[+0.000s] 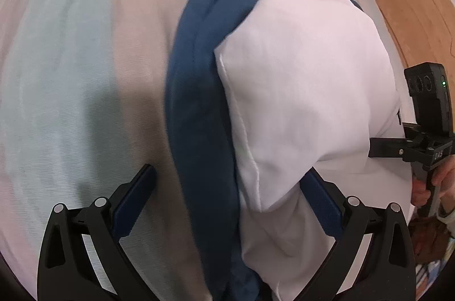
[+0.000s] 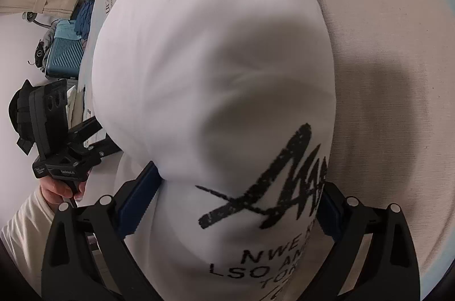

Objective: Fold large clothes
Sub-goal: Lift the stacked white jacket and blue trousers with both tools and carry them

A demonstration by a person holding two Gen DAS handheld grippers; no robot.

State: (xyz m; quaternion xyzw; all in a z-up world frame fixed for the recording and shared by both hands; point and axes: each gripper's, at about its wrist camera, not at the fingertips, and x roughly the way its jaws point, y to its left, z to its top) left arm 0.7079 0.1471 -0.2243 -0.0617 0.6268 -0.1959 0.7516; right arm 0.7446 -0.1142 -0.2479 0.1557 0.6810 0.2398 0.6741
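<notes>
Lying on a bed [image 1: 71,73] with a pale striped sheet, the white T-shirt [image 1: 307,90] rests partly over a dark blue garment [image 1: 199,102]. Left gripper [image 1: 230,204] has its jaws spread wide, straddling both fabrics. Right gripper [image 2: 236,204] is likewise spread, with the shirt's black printed lettering [image 2: 273,184] bulging between its blue pads [image 2: 136,201], not visibly pinched.

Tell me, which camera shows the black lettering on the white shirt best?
The right wrist view. There the black print on the white shirt fills the lower middle, between the right gripper fingers, brush strokes above block letters. The left wrist view shows only plain white cloth lying over a blue garment; no lettering is visible.
</notes>
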